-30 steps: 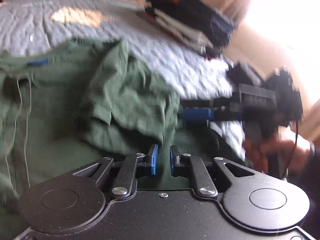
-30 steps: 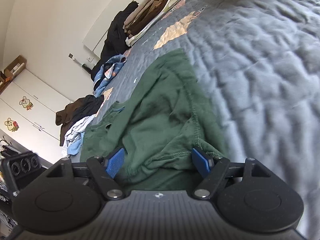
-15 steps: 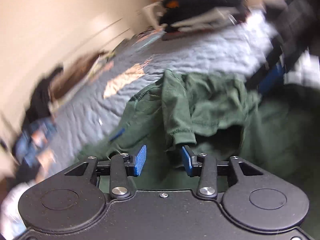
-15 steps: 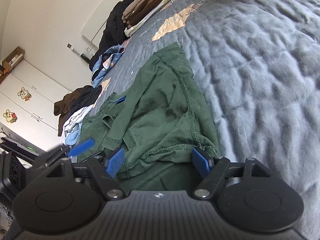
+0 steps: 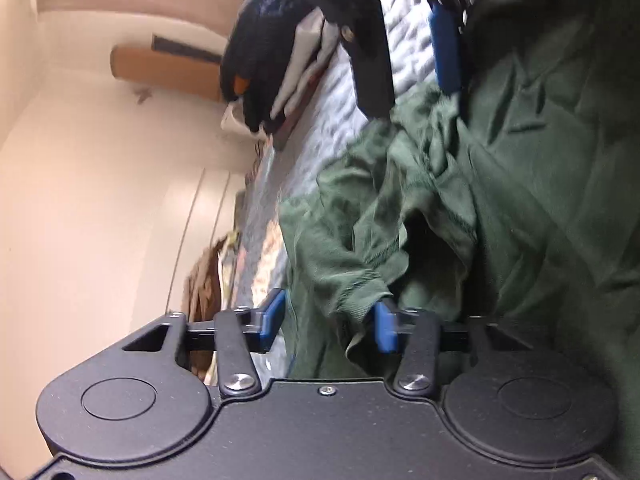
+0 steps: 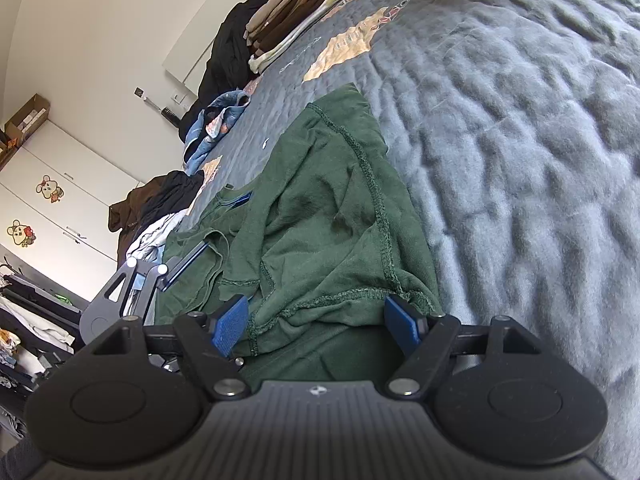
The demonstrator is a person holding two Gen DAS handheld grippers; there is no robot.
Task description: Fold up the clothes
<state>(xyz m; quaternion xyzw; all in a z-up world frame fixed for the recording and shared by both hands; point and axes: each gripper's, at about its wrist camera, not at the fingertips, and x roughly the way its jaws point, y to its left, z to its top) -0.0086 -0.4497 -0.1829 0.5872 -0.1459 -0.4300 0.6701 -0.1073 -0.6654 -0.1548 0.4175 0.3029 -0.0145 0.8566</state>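
Left claw has rolled sideways, jaws closing around the green shirt cuff. Right claw stays wide open over the shirt's hem, gripping nothing; the fold is starting.

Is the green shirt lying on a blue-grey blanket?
Yes, in the right wrist view the crumpled green shirt lies spread on the blue-grey blanket that covers the bed.

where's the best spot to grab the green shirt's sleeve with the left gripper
Probably the ribbed cuff of the green shirt. It is the thickest, firmest edge and already lies between the closing jaws of the left gripper. Come straight along the sleeve from its open end, pads across the cuff band, not the loose folds behind.
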